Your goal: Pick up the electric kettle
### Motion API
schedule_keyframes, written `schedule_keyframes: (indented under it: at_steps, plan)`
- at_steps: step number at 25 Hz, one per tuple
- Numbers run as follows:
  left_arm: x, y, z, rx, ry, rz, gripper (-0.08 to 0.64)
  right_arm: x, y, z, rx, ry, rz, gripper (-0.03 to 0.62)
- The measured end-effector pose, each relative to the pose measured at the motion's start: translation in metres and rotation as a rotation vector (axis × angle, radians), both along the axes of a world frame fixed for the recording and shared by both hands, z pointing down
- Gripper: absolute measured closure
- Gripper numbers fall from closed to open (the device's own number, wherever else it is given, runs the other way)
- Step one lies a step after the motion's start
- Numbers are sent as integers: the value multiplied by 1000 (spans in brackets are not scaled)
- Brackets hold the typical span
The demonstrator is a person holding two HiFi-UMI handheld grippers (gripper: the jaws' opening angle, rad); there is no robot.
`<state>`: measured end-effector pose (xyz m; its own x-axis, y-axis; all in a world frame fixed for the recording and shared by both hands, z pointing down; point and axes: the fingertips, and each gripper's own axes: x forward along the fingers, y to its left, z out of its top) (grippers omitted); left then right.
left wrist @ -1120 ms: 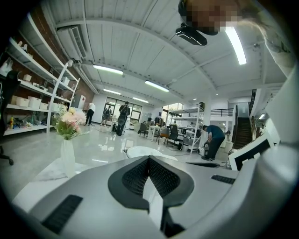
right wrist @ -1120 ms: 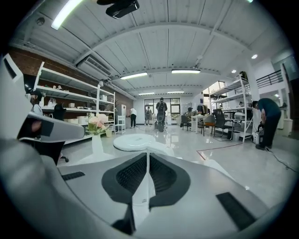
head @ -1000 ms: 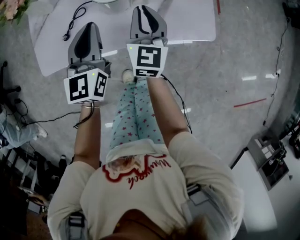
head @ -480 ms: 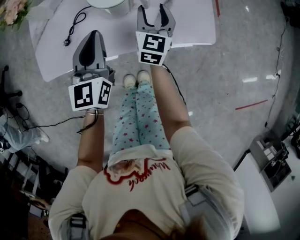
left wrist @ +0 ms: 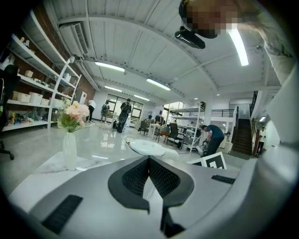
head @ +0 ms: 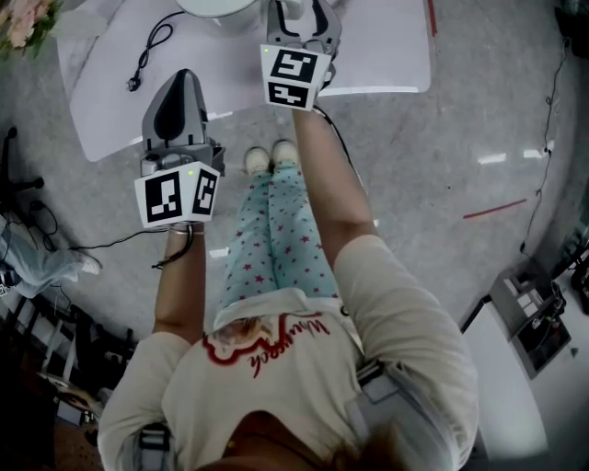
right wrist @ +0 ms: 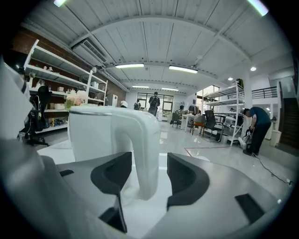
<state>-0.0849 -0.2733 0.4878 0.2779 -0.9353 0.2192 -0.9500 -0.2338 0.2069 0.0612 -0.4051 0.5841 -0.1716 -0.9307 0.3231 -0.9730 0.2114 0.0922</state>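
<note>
The white electric kettle (right wrist: 93, 133) stands on the white table (head: 386, 46); only its edge (head: 216, 7) shows at the top of the head view. Its curved handle (right wrist: 142, 140) stands between the jaws of my right gripper (right wrist: 149, 163), which have just been opening. They stand wide, and a gap shows beside the right pad. In the head view the right gripper (head: 298, 11) reaches over the table's front edge. My left gripper (head: 180, 75) hangs short of the table, shut with nothing in it. From the left gripper view (left wrist: 148, 170) the kettle's lid (left wrist: 147, 148) shows ahead.
A black power cord with a plug (head: 147, 46) lies on the table's left part. A vase of flowers (left wrist: 70, 154) stands at the table's left end. More cables trail over the grey floor (head: 442, 166), and shelves line the room's left side.
My right gripper has moved forward over the table edge to the kettle, and its jaws have gone from shut to wide open around the handle. The left gripper has hardly moved.
</note>
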Motion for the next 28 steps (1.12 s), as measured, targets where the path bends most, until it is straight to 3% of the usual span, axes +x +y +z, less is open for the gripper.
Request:
schedule_keyframes:
  at_steps: [8, 22, 25, 28]
  plan:
    - [4, -1, 10, -32, 4, -4, 561, 6, -15, 21, -106, -27, 11, 368]
    - [12, 2, 32, -83, -10, -3, 561, 11, -51, 41, -114, -19, 26, 370]
    - [13, 3, 33, -85, -10, -4, 561, 9, -58, 43, -95, -10, -5, 392]
    - [13, 4, 35, -90, -10, -10, 561, 3, -65, 46, -88, 7, -43, 495]
